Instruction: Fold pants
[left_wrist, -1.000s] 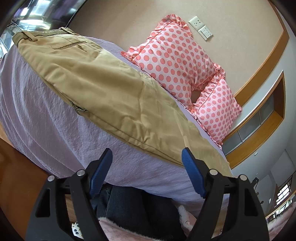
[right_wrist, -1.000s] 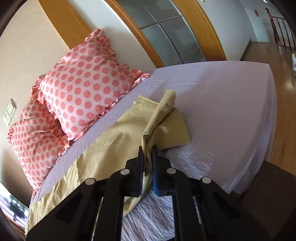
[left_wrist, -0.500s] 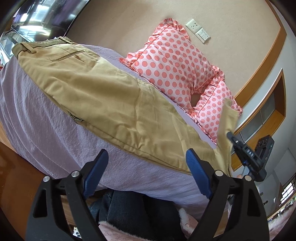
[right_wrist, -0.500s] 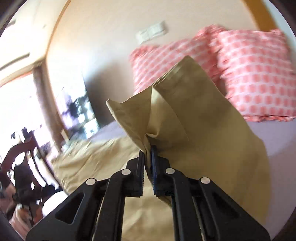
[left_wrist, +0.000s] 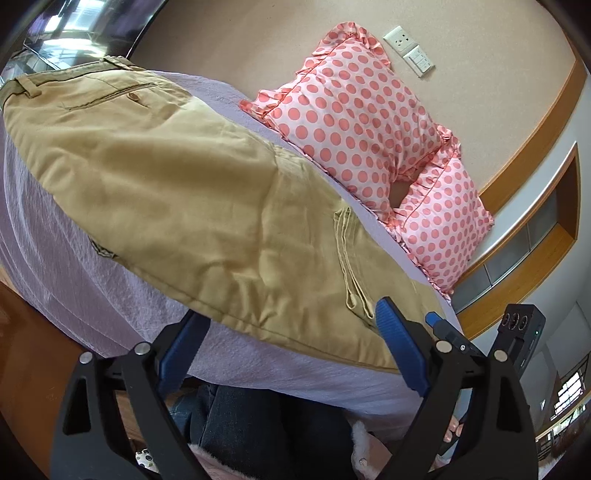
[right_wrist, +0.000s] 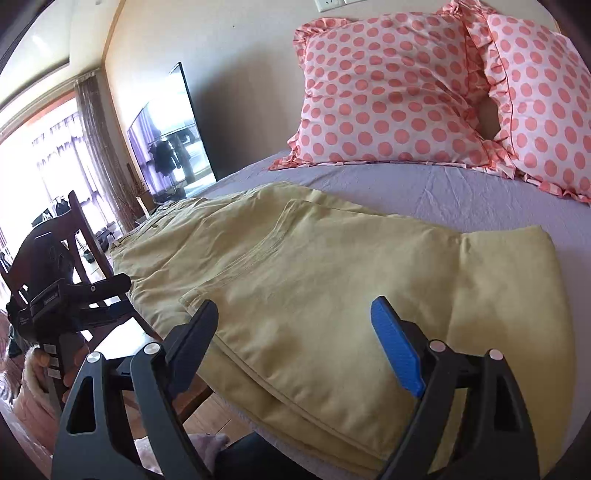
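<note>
pants (right_wrist: 314, 280) leg now folded over | right gripper (right_wrist: 295, 343) opening, empty | left gripper (left_wrist: 291, 343) opening, empty

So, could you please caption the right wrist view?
Right hand-held gripper opening, nothing between its jaws, above folded khaki pants on the bed.

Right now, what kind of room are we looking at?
Most likely a bedroom in a home: a bed with a lilac sheet, two pink polka-dot pillows against the wall, and khaki pants laid out for folding.
</note>
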